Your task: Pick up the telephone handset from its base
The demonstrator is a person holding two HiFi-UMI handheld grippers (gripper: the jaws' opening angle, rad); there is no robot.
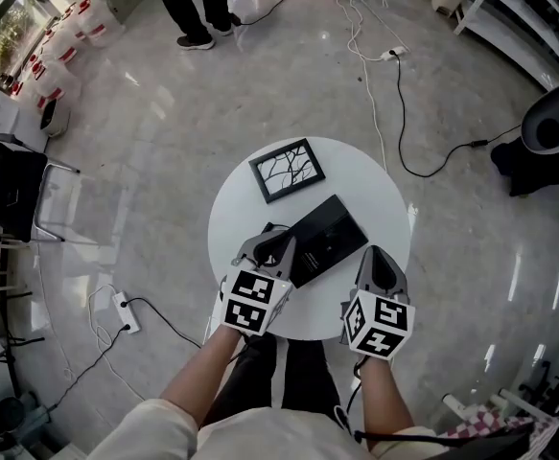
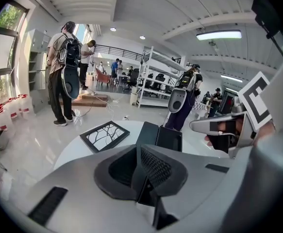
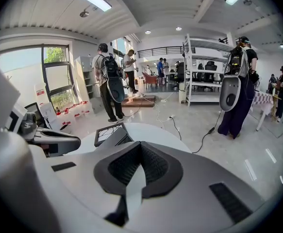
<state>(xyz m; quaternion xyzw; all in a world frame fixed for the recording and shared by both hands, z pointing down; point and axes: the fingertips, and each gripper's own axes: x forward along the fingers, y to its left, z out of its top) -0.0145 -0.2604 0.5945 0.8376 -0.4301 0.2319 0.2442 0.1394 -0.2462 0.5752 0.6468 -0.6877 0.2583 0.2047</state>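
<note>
The black telephone lies flat near the middle of a round white table; I cannot tell the handset from the base. In the left gripper view the telephone lies just beyond the jaws. My left gripper hovers at the telephone's left end, shut with nothing between its pads. My right gripper hangs over the table's near right edge, just right of the telephone, also shut and empty. In the right gripper view only a dark edge of the telephone shows past the jaws.
A black picture frame with a branch pattern lies on the table's far side. On the floor are a power strip at the left and cables behind the table. A chair stands far left, and people stand around.
</note>
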